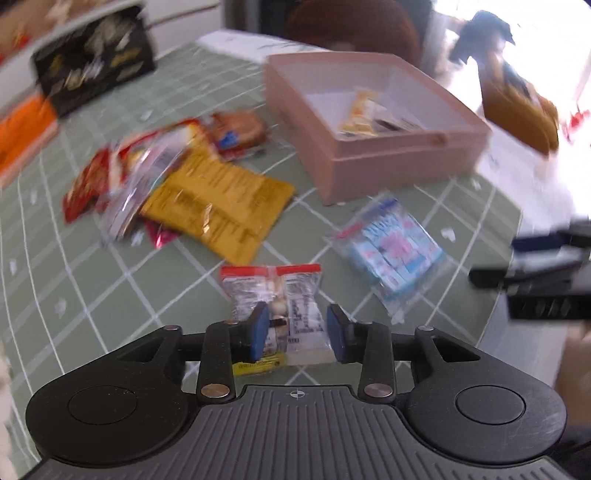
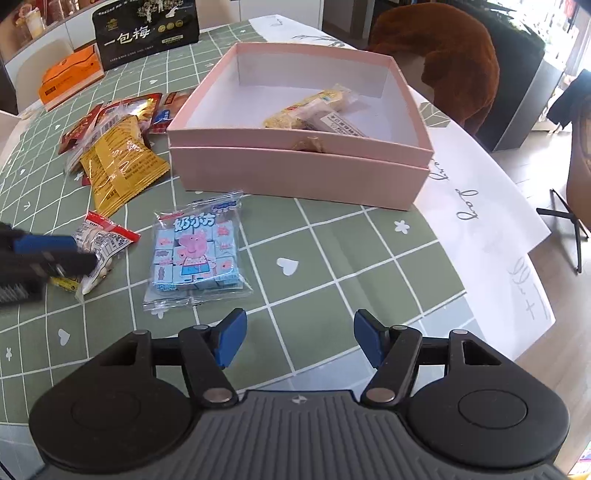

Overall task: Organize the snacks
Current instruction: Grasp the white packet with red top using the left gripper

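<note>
A pink box [image 1: 399, 162] [image 2: 295, 173] stands on the green checked table and holds a few snack packets [image 2: 314, 110]. My left gripper [image 1: 297, 330] is open, its blue pads on either side of a clear red-topped snack packet [image 1: 280, 295] [image 2: 101, 245] lying on the table. A blue cartoon-pig packet [image 1: 395, 251] [image 2: 197, 251] lies right of it. A yellow packet [image 1: 218, 206] [image 2: 118, 162] lies on a pile of red packets [image 1: 92, 181] [image 2: 96, 122]. My right gripper [image 2: 297, 339] is open and empty above the table, near the blue packet.
A black bag [image 2: 146, 31] [image 1: 96, 70] and an orange box [image 2: 70, 75] stand at the table's far left. White paper [image 2: 480, 206] lies along the right edge. A brown chair [image 2: 443, 55] stands behind the box.
</note>
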The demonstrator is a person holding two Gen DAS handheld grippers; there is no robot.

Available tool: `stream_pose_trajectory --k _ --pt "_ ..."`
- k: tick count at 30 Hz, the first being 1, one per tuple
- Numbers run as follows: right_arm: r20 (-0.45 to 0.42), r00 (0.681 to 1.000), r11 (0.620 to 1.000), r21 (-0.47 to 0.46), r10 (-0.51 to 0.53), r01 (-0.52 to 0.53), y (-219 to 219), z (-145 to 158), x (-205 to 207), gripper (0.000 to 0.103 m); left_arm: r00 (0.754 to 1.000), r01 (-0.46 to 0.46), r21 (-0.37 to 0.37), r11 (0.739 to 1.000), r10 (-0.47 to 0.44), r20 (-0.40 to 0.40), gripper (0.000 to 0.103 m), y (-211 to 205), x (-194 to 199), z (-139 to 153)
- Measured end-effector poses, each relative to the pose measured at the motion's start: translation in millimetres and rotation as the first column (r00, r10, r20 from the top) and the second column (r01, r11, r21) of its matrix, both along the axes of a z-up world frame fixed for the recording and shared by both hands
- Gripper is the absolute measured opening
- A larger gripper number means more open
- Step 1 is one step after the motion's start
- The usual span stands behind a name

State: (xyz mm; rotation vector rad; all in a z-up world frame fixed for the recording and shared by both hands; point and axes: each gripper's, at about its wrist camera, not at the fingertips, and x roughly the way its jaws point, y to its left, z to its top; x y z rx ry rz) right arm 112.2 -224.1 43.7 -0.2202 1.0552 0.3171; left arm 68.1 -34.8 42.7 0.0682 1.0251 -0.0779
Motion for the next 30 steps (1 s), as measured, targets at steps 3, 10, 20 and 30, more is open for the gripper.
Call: stream_pose_trajectory --k 3,10,20,30 --pt "-0.001 1.000 1.000 0.013 -0.023 0.023 -8 3 -2 0.065 0.998 0.064 0.034 0.997 -0.064 -0.007 0.064 -10 -2 -3" --pt "-0.042 0.998 0.997 0.048 -0.050 0.052 -19 -6 -4 0.065 0.999 -0.025 -0.038 0.999 0.026 0.042 0.065 12 -9 2" --pt "-0.050 0.999 0.992 0.129 -0.008 0.015 -16 -2 -10 0.065 0.994 -0.112 -0.045 0.993 0.112 -0.007 0.067 28 19 -14" --pt "0.015 0.995 0.985 0.138 0.098 -0.099 19 14 -8 0.065 0.988 -0.152 -0.266 0.952 0.148 -0.036 0.057 64 -8 -4"
